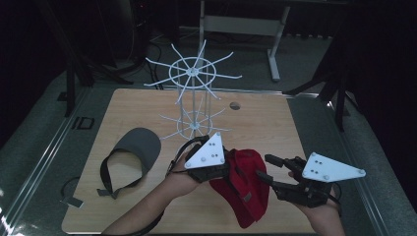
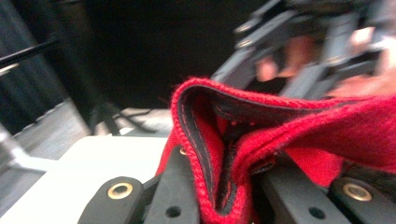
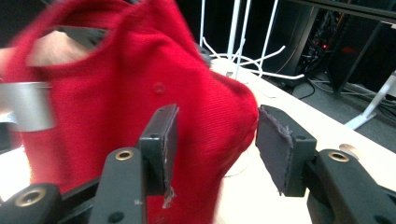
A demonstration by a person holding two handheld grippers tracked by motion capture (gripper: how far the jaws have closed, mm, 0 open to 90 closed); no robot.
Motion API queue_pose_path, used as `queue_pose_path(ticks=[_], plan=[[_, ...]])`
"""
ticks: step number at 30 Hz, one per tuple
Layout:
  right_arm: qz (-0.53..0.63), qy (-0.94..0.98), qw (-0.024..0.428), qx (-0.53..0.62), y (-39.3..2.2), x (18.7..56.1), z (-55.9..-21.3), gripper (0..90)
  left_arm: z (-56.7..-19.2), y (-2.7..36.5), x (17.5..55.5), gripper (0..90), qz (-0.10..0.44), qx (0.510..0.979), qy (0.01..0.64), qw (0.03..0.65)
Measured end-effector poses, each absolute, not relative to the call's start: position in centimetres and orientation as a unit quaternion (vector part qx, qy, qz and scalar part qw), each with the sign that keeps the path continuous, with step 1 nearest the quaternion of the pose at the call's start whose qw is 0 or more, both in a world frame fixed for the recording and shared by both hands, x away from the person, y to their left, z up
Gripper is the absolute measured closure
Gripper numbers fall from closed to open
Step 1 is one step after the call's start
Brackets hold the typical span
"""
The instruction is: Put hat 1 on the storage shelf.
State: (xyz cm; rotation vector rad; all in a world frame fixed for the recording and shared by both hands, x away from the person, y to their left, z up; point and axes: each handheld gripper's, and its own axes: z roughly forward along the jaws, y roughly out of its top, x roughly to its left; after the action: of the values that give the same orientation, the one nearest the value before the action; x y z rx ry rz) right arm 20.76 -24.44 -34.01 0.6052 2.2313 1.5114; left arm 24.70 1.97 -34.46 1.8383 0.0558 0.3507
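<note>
A red knitted cap [image 1: 246, 191] hangs above the front of the wooden table [image 1: 137, 110]. My left gripper [image 1: 230, 171] is shut on its rim. In the left gripper view the folded red cap [image 2: 327, 130] with its black inner band is pinched between the jaws of the left gripper [image 2: 222, 163]. My right gripper [image 1: 263, 166] is open just right of the cap, jaws pointing left at it. In the right gripper view the cap's crown [image 3: 116, 93] bulges into the gap of the right gripper [image 3: 217, 144], close to the pads [image 3: 275, 149]; whether it touches them is unclear.
A white wire hat rack [image 1: 194, 73] with two tiers of spokes stands at the table's back centre. A grey visor cap [image 1: 140, 145] with a strap lies at the left. A cable hole [image 1: 235, 105] sits behind. A white desk leg [image 1: 275, 54] stands beyond the table.
</note>
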Motion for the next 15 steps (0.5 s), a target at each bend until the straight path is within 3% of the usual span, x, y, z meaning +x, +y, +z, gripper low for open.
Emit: queue_pose_path(ticks=[5, 13, 15], plan=[[0.54, 0.799, 0.178, 0.195, -24.44, 20.74, -33.88, 52.7, -34.29, 1.95, 24.64, 87.2, 0.133, 0.792, 0.005, 0.596], [0.524, 0.813, 0.178, 0.178, -24.49, 20.47, -33.84, 85.4, -34.55, 1.67, 24.78, 87.0, 0.127, 0.799, 0.0, 0.587], [0.526, 0.812, 0.177, 0.18, -24.5, 20.45, -33.88, 87.5, -34.59, 1.72, 24.88, 86.8, 0.125, 0.798, -0.001, 0.589]])
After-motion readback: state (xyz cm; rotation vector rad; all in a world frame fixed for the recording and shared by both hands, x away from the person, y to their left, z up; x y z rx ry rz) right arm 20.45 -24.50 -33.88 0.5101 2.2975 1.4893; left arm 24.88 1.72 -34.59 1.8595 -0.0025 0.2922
